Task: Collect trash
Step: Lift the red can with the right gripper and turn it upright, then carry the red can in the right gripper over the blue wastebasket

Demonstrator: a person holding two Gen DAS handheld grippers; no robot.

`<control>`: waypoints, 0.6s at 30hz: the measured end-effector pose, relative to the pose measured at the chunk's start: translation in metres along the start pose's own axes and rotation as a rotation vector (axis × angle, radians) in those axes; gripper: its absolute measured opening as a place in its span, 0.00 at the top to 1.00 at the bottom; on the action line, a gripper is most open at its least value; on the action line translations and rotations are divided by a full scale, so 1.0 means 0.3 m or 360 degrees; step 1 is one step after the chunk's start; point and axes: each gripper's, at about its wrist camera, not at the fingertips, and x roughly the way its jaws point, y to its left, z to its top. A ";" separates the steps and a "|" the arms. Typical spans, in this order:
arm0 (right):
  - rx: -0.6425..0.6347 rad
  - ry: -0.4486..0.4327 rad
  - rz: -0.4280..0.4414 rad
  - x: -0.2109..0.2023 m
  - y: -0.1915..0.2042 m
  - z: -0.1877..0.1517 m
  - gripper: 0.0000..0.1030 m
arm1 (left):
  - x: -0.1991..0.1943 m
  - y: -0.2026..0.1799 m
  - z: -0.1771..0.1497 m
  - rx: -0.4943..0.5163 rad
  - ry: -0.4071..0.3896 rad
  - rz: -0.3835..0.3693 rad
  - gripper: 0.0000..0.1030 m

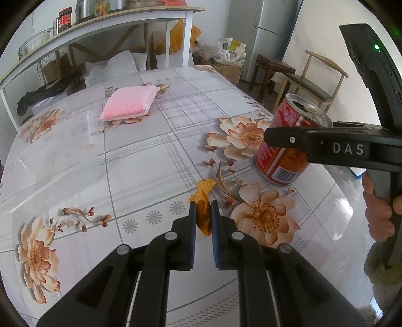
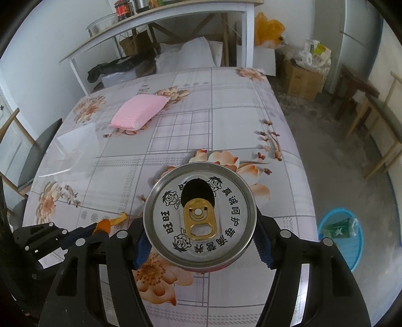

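spanning most of both views, a table under a floral cloth carries everything here. behind it a shelf holds jars and metal pots, their contents not readable. on the floor to the right of the table, seen from the right wrist, a blue basket holds one green can lying on its side. farther back a cardboard box has plastic bags heaped on top; what is inside cannot be told. a pink sponge lies flat near the far middle of the table, well apart from the grippers. near the right edge stands a red can, upright, its lid opened with the gold tab folded back and the hole showing only dark, so any contents cannot be told. the right gripper straddles this can, a finger on each side of the body just under the rim; the jaws are wide and appear to be against the can's sides, gripping it, with a hand on the handle. just left of the can, the left gripper has its jaws nearly closed, pinching an orange peel between the blue pads at the table surface.
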 end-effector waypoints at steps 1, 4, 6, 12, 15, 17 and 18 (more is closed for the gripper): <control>0.0004 0.0000 0.0003 -0.001 -0.001 0.000 0.38 | -0.001 0.000 0.000 0.0002 -0.0002 0.0000 0.90; 0.0010 -0.0009 0.0006 -0.009 -0.002 0.000 0.39 | -0.005 0.001 0.001 0.0003 -0.0007 0.0003 0.90; 0.0010 -0.0018 0.0008 -0.018 -0.003 0.001 0.39 | -0.008 0.001 0.001 0.0004 -0.0010 0.0004 0.90; 0.0007 -0.0050 0.0012 -0.054 -0.005 0.002 0.39 | -0.019 -0.001 0.006 0.0009 -0.0027 0.0013 0.90; 0.0016 -0.0077 0.0019 -0.081 -0.015 0.001 0.39 | -0.028 -0.005 0.013 0.0016 -0.0037 0.0014 0.90; 0.0031 -0.0100 0.0018 -0.101 -0.030 0.001 0.39 | -0.039 -0.009 0.021 0.0022 -0.0048 0.0005 0.90; 0.0053 -0.0118 0.0020 -0.120 -0.046 0.002 0.39 | -0.047 -0.011 0.027 0.0025 -0.0057 -0.0006 0.90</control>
